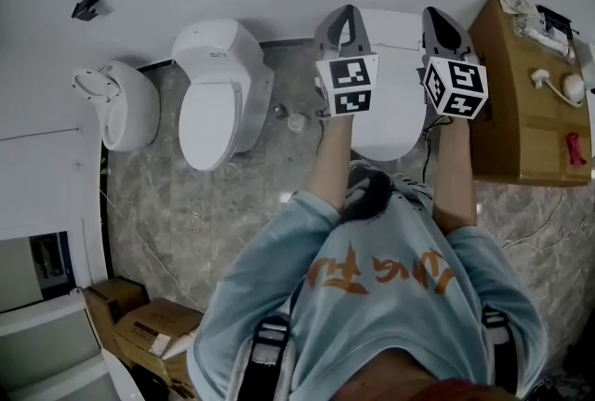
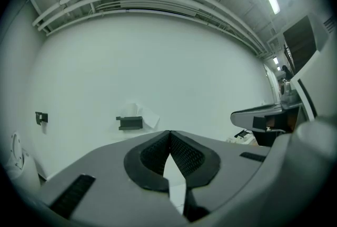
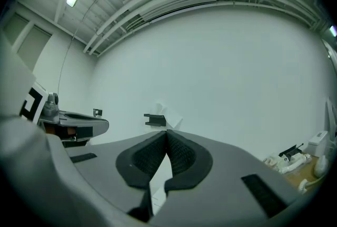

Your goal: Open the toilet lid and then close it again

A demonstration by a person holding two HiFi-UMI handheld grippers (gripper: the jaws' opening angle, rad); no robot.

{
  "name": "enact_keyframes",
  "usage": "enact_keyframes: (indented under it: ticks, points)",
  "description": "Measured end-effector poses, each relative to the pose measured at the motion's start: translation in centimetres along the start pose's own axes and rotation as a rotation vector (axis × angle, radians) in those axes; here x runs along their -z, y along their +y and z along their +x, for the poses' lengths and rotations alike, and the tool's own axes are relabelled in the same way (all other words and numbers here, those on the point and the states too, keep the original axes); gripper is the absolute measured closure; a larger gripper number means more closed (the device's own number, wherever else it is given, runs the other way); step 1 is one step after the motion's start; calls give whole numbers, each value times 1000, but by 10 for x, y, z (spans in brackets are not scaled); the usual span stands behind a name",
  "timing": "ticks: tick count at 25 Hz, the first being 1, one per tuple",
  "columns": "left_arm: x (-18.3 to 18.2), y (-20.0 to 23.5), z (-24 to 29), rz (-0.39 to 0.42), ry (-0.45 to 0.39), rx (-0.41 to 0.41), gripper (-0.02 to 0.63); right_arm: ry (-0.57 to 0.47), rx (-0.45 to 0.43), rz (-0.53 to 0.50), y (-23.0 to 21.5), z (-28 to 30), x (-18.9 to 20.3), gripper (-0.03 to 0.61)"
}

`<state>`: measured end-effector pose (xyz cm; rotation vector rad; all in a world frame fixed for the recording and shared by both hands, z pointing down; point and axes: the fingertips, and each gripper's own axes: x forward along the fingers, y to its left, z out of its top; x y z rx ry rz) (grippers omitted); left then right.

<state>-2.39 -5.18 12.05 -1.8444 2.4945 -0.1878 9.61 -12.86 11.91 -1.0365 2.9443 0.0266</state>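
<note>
Setting: a tiled washroom floor seen from above, with a person in a light blue top standing over a white toilet (image 1: 395, 36).
Left gripper (image 1: 349, 13): it was held up level, pointing at the blank white wall (image 2: 158, 62); its jaws were pressed together with nothing between them.
Right gripper (image 1: 437, 16): it was also raised level beside the left one, with its jaws together and empty.
Toilet lid (image 1: 389, 125): it lay directly below and between the two grippers. It appeared to be lying down flat over the bowl, though the grippers hid part of it. Neither gripper touched it.
Nearby: a second toilet (image 1: 218, 97) stood to the left with its lid down, and a wooden cabinet (image 1: 521, 111) stood just to the right.
Progress: the lid looked closed and both grippers were clear of it. The pictures could not show whether the opening and closing had been finished or not yet begun.
</note>
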Motion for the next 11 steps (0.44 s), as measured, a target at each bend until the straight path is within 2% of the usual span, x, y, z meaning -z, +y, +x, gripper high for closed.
enact_keyframes:
  ticks: [7,11]
  points:
    - [-5,0,-16,3,-24,-11,588,-31,-15,-5,10,-9,-10,566]
    - [-4,-5,-23,34,-23,-12,588,-30,-15,-5,11,-16,-6,566]
